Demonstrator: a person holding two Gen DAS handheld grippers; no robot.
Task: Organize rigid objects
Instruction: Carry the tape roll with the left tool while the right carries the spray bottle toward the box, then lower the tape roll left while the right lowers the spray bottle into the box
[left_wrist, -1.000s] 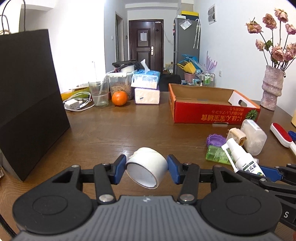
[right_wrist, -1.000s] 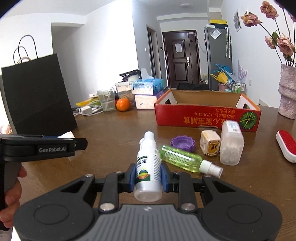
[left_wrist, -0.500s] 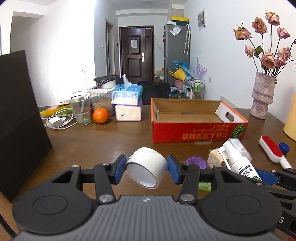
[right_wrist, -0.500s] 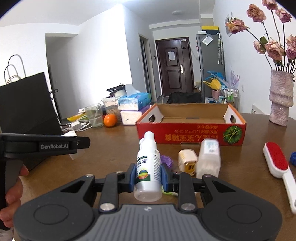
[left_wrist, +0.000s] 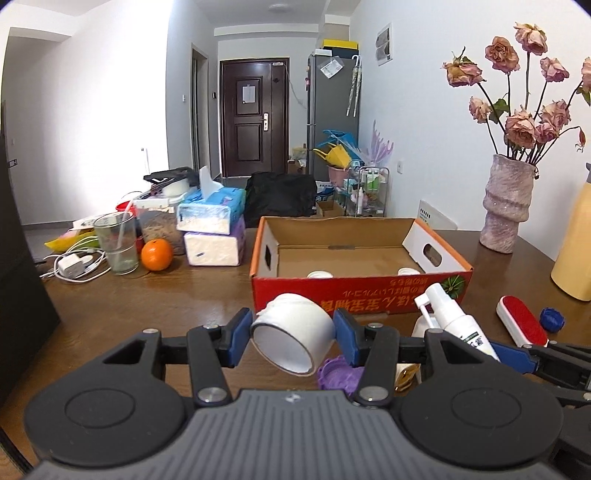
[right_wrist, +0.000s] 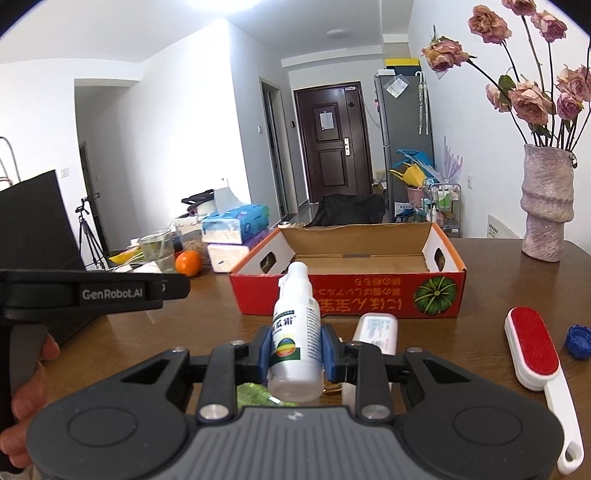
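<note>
My left gripper (left_wrist: 291, 338) is shut on a white round jar (left_wrist: 291, 338) that lies tilted between the blue pads, its flat bottom toward the camera. My right gripper (right_wrist: 295, 349) is shut on a white spray bottle (right_wrist: 296, 332) with a green and orange label, nozzle pointing forward; the same spray bottle (left_wrist: 456, 323) shows at the right of the left wrist view. Both are held above the table, just short of the open red cardboard box (left_wrist: 362, 295), which holds two small white items (left_wrist: 320, 274). The box (right_wrist: 347, 291) fills the middle of the right wrist view.
On the table lie a purple lid (left_wrist: 338, 374), a clear rectangular container (right_wrist: 375, 332), a green bottle (right_wrist: 255, 395), a red lint brush (right_wrist: 532, 350) and a blue cap (right_wrist: 578, 341). A pink vase (left_wrist: 508, 206), tissue packs (left_wrist: 212, 229), an orange (left_wrist: 157, 254), a glass (left_wrist: 116, 243) and a black bag (right_wrist: 33, 221) stand around.
Both grippers have carried their loads forward and slightly up toward the red box, which now looks larger and nearer. The loose items on the table have slid under the grippers.
</note>
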